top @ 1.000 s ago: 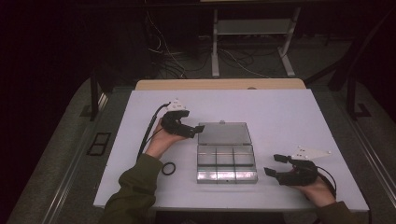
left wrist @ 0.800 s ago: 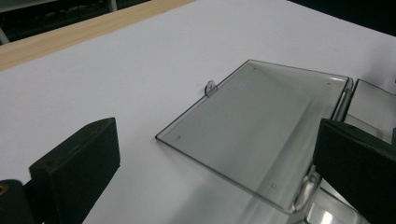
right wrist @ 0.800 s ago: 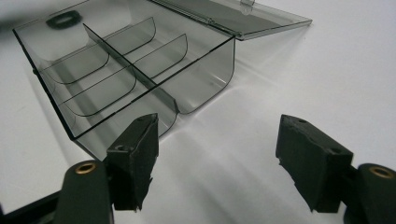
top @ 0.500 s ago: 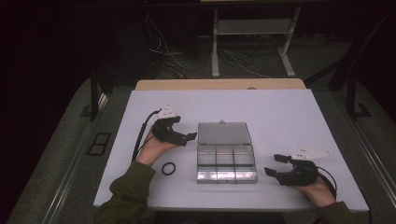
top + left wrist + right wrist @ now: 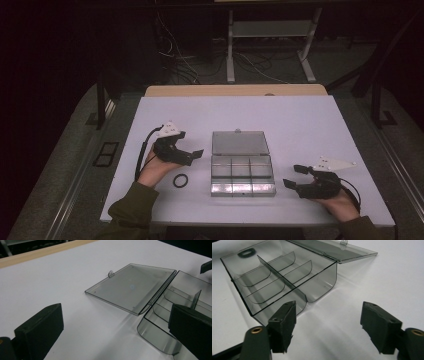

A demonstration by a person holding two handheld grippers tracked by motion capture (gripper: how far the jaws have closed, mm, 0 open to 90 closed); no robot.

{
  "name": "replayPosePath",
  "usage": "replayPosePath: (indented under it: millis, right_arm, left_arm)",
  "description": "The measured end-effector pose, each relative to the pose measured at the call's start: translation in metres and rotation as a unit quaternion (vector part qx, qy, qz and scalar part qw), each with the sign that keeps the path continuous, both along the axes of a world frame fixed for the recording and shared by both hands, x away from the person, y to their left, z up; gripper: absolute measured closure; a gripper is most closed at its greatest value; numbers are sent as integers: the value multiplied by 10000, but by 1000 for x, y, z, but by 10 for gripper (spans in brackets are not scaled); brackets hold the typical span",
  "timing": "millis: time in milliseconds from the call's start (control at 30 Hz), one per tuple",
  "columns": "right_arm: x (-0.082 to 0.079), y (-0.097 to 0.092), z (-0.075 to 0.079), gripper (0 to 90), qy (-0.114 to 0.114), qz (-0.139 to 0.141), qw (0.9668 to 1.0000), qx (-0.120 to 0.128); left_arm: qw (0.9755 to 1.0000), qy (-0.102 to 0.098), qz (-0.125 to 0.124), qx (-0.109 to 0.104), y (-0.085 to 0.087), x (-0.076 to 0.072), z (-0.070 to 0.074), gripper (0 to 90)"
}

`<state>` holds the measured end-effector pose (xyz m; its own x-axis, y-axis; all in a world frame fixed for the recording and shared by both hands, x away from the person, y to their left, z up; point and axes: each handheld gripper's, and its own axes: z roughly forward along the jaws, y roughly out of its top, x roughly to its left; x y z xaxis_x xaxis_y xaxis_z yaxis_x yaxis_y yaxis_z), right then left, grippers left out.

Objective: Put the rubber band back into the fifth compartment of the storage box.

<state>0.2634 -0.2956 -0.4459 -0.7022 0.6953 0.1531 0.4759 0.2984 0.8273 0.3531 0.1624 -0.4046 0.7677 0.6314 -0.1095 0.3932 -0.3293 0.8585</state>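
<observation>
A clear plastic compartment box (image 5: 242, 172) lies mid-table, its lid (image 5: 239, 142) flat open behind it. The compartments look empty. My left gripper (image 5: 194, 157) hovers just left of the box, jaws wide apart and holding nothing; in the left gripper view (image 5: 113, 327) they frame the lid (image 5: 130, 287) and the tray's corner (image 5: 160, 315). A black ring (image 5: 180, 180) lies on the table by my left wrist. My right gripper (image 5: 295, 176) rests right of the box, open. Its jaws (image 5: 328, 312) have just opened a little, with bare table between them and the box (image 5: 274, 282) ahead.
The white tabletop (image 5: 280, 120) has a wooden strip (image 5: 235, 90) along its far edge. Beyond it are a metal stand (image 5: 270, 30) and cables on a dark floor. A cable (image 5: 142, 152) trails from the left gripper.
My left hand has drawn back from the box lid, toward the person and slightly left. The right hand has stayed where it was.
</observation>
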Motion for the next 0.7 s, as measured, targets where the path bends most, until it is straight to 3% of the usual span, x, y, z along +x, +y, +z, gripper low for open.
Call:
replayPosePath:
  millis: [233, 400, 533, 633, 700]
  right_arm:
    - [3, 1, 1, 136, 26, -94, 9999, 86]
    - [6, 1, 0, 109, 71, -140, 9998, 100]
    - [3, 1, 1, 108, -127, -182, 9997, 101]
    - [3, 2, 1, 25, -100, -163, 9998, 75]
    - [3, 3, 0, 25, -79, -174, 9998, 29]
  left_arm:
    - [10000, -40, 25, -70, 7, -13, -3, 0]
    - [10000, -19, 46, -77, 12, -21, -7, 0]
    - [9999, -1, 60, -116, 16, -28, -12, 0]
    - [9999, 21, 71, -107, 19, -34, -17, 0]
    - [9999, 32, 105, -131, 22, -38, -21, 0]
